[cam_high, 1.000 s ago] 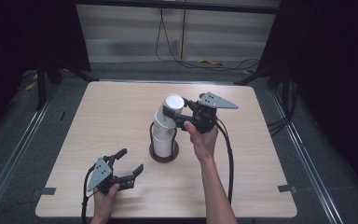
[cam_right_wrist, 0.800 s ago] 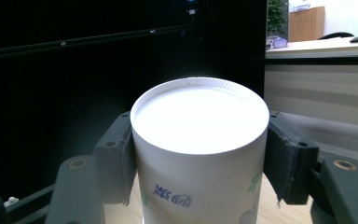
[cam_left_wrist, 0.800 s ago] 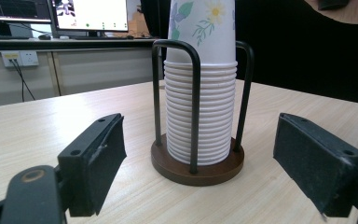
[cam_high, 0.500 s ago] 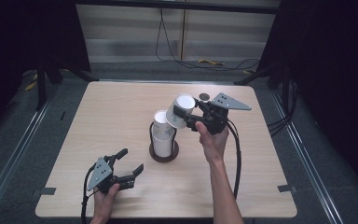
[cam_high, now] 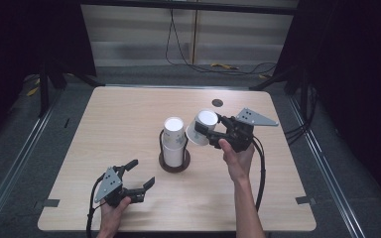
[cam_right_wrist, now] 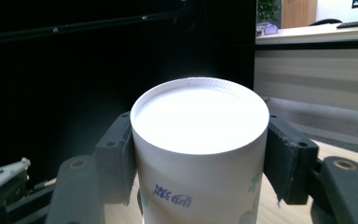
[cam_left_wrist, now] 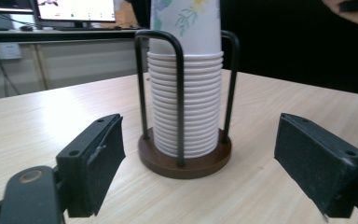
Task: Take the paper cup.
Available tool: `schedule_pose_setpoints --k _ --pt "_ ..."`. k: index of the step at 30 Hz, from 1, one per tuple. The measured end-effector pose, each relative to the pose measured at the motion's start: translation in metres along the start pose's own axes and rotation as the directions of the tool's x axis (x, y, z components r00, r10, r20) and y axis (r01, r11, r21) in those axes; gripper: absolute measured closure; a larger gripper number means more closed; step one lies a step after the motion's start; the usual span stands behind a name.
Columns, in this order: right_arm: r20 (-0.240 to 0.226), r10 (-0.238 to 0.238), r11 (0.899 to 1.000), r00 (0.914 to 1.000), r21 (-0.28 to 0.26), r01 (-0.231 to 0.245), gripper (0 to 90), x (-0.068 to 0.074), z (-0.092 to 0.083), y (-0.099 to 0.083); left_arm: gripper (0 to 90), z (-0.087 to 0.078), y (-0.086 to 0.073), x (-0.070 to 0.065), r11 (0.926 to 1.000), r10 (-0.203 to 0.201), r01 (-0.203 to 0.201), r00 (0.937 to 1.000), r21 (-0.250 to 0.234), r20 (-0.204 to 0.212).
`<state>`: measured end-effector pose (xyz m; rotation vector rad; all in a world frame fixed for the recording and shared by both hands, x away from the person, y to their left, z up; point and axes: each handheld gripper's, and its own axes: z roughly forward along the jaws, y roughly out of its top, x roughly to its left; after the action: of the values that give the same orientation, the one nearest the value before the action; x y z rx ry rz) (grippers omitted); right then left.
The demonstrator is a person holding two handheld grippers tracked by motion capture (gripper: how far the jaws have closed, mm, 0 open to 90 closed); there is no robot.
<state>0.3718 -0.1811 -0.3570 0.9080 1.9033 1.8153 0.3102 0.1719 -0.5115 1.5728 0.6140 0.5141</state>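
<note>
Behind right gripper [cam_right_wrist: 200,158] jaws, paper cup [cam_right_wrist: 200,154] base cropped

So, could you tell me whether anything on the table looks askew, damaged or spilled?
Nothing looks damaged or spilled. The only thing off upright is the paper cup clamped in the right gripper, tilted beside the stack of cups, which stands straight in its wire holder. The left gripper is open, with nothing between its jaws.
</note>
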Motion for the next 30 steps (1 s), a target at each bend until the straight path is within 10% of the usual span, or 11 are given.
schedule_pose_setpoints --k 5,30 --pt "-0.002 -0.006 1.0 1.0 0.027 0.006 35.1 0.004 -0.005 -0.012 15.7 0.003 0.001 0.001 0.9974 -0.071 0.07 0.9958 0.017 0.058" --pt "-0.057 0.034 0.996 0.9978 0.088 -0.029 35.3 0.023 -0.003 -0.067 16.2 0.018 0.015 -0.014 0.9962 -0.075 0.067 0.9845 0.054 0.159"
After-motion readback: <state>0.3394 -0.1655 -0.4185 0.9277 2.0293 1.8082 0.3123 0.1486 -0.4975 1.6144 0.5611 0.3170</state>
